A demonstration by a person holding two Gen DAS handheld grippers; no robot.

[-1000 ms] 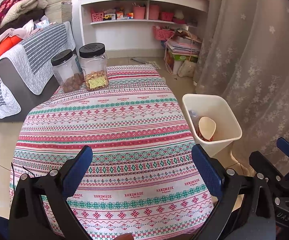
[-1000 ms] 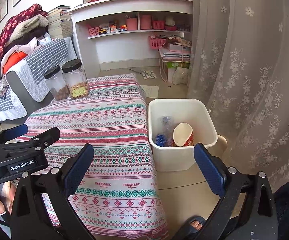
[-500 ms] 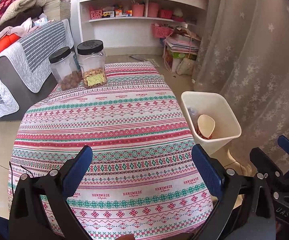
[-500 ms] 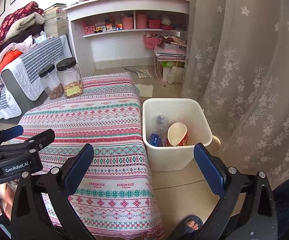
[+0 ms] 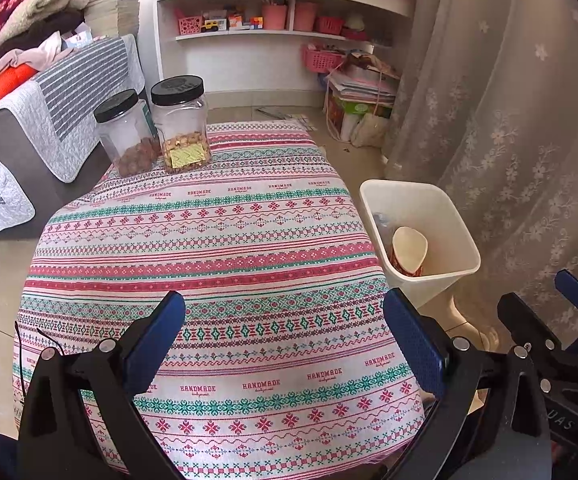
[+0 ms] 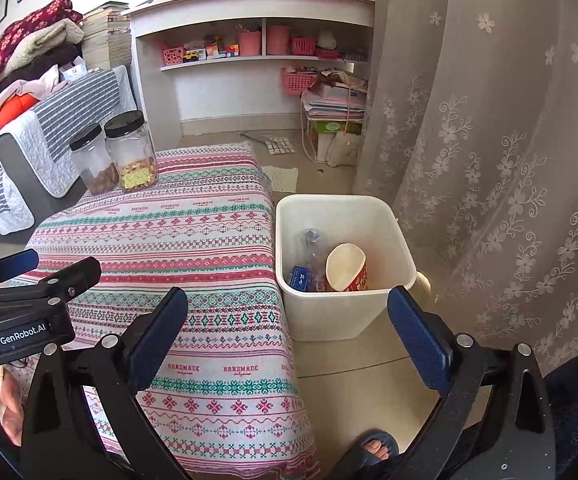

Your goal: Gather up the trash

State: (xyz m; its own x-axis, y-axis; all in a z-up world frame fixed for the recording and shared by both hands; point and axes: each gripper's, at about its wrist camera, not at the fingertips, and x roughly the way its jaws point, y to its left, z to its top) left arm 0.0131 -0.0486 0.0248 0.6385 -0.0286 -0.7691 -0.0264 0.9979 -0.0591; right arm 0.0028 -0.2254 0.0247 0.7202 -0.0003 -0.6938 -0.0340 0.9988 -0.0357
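While both views sit slightly farther back than a second ago, the left hand-held gripper and right hand-held gripper stay spread wide and empty. One white bin beside the desk holds one paper cup, one bottle and one blue packet; two jars stand on the desk.

Plastic bottle in bin half hidden behind paper cup, blue packet's print too small to read, sandalled foot cut off at lower edge, shelf items upper centre too small to tell
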